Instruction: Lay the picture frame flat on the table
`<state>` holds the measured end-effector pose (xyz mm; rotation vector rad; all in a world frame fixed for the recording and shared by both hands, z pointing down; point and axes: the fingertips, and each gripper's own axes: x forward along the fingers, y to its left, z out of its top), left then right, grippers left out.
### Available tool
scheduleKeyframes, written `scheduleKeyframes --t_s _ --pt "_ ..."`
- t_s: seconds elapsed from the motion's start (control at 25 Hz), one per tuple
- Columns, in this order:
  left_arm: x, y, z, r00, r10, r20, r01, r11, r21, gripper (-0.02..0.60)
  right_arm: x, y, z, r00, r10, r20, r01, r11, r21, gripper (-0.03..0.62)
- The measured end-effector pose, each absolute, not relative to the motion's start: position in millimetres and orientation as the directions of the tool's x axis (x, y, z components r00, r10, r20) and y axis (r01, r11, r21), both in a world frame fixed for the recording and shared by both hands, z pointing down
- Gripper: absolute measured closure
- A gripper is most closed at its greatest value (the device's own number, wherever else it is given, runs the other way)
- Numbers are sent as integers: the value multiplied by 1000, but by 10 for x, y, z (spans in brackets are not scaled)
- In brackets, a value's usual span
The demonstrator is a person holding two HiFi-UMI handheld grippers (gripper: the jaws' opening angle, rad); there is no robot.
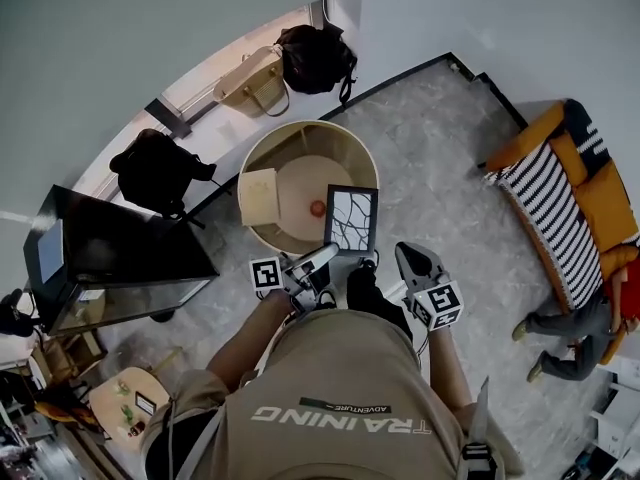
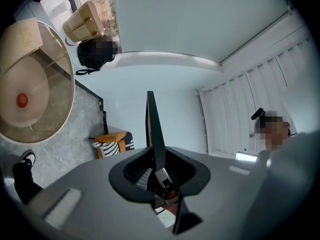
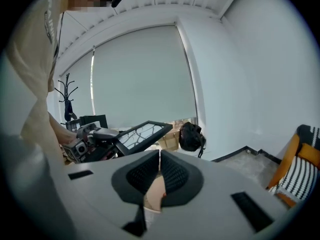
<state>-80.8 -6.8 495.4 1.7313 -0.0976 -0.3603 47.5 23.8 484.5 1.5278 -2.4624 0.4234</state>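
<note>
Left gripper (image 2: 155, 168) pinches picture frame (image 1: 351, 218) by one thin edge, held aloft. Right gripper (image 3: 159, 168): jaws together, empty. Beyond, round table (image 1: 300, 130). Risk (my guess): frame swivels, slips, or lands on red ball (image 1: 317, 208).

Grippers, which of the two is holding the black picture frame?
The left gripper: its jaws clamp the black picture frame, while the right gripper is shut on nothing.
</note>
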Motion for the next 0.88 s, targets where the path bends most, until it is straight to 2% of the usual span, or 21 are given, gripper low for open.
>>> scheduleKeyframes --t_s 0.32,0.68,0.88 --pt "-322 -731 5060 954 -273 -127 71 -205 976 506 881 -545 4950 -505 -787 353 -859 498 -119 586" --pt "126 -1282 5191 937 -343 -64 4 -171 985 506 1376 -1221 5180 -573 -734 365 -814 560 -154 586" --pt "149 -1423 5401 934 -356 -14 -38 -139 990 506 1373 -1306 5419 -596 -693 406 -796 576 -185 586"
